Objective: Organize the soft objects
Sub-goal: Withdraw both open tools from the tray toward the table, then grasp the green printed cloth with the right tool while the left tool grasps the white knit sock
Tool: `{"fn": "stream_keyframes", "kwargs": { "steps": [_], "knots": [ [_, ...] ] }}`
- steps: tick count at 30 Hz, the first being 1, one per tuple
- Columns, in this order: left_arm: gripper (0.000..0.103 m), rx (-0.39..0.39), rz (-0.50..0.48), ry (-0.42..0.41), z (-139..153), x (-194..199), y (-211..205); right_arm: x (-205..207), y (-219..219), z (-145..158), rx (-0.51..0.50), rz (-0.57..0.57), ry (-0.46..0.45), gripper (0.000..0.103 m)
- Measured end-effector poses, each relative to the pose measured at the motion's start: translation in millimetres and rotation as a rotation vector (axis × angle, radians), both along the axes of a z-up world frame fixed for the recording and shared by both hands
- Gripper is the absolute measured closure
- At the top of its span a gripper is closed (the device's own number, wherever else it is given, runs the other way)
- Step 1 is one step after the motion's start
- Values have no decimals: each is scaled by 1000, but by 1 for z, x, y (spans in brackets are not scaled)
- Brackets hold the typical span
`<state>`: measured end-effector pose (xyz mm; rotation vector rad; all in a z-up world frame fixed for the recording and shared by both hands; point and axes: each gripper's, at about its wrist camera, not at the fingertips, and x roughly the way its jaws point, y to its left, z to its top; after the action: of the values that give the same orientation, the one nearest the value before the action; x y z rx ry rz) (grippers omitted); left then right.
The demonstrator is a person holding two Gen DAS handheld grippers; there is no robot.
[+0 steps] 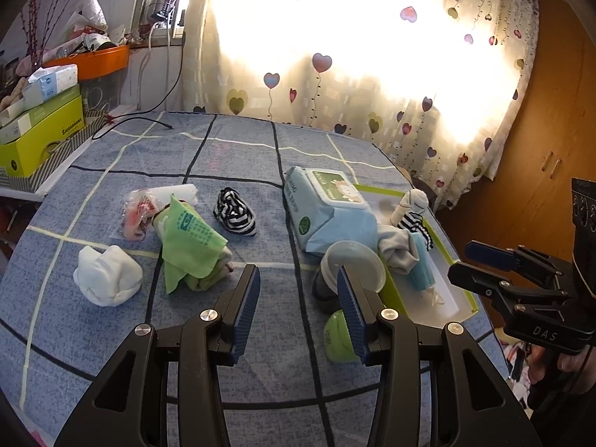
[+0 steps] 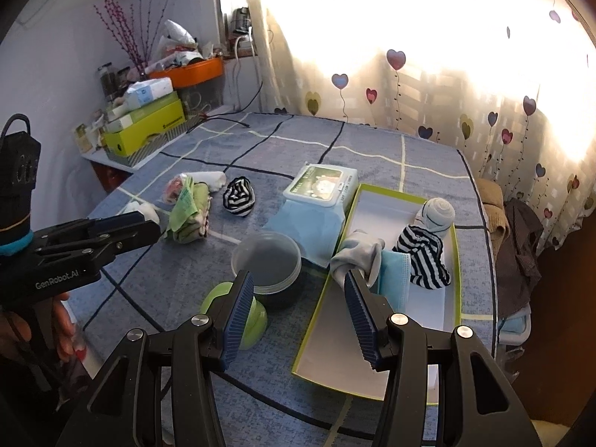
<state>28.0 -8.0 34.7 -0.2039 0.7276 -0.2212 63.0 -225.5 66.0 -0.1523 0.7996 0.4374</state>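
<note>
A green-rimmed white tray holds a rolled white sock, a striped cloth, a grey sock and a blue face mask. On the blue checked cloth lie a striped sock ball, a green cloth bundle, a white sock ball and a red-printed bag. My left gripper is open and empty above the cloth, near the front. My right gripper is open and empty over the tray's near left rim.
A wet-wipes pack lies beside the tray. A clear tub with lid and a green round container stand at the front. Boxes and an orange basket crowd the left shelf. A black cable lies at the back.
</note>
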Motion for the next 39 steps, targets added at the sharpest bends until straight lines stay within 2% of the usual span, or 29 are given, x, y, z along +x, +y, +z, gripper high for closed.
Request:
{"fn": "stream_keyframes", "kwargs": {
  "steps": [6,27,39],
  "knots": [
    [59,-16,25,15,-8,2,18,5,10,0,7,24,9,53],
    [59,-26,218,58,-35,11,96,35,78,-3,-12,178,32,52],
    [59,-31,340,108,-60,16,154,62,145,-12,-21,288,62,52]
  ]
}}
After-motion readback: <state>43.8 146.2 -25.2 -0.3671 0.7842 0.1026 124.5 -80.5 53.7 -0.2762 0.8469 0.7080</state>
